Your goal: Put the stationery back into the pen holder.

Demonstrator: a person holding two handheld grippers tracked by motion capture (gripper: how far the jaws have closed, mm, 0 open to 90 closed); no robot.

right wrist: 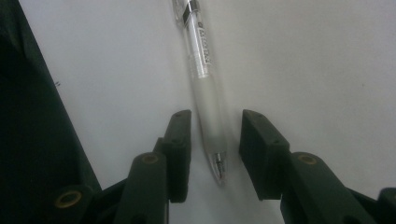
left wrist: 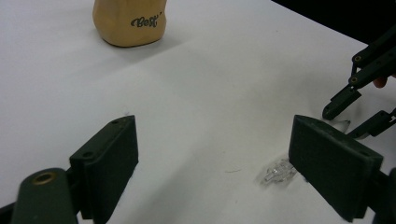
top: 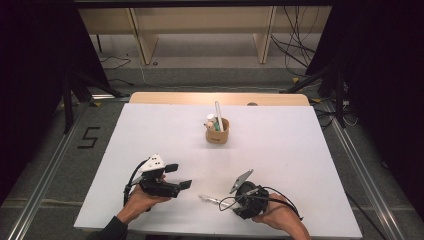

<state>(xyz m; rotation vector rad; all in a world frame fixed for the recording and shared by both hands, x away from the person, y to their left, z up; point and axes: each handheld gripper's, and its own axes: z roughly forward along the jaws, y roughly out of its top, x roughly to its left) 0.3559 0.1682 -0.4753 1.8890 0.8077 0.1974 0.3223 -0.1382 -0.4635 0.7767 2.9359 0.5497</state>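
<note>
On the white table (top: pixel 150 125), well on the near side of the tan cup (top: pixel 217 134), a clear pen (right wrist: pixel 201 60) lies flat, and that's the thing being worked on right now. The right gripper (right wrist: pixel 215 144) is down at the pen's tip end with its 2 jaws either side of the barrel, set narrow but with a little gap left on both sides, so it isn't pinching the pen yet as far as I can see. The writing tip sits right between the jaw pads, pointing back toward the gripper.

The left gripper (left wrist: pixel 212 163) is off to the left of the pen, also nearer the person than the cup, and its jaws are spread wide with nothing in them. From its own view you can see the clear end of the pen just beside its right-hand jaw, though it's blurry there.

The cup stands upright near the middle of the table with a white pen (top: pixel 219 114) and, I think, a small bottle (top: pixel 211 121) sticking out of it.
</note>
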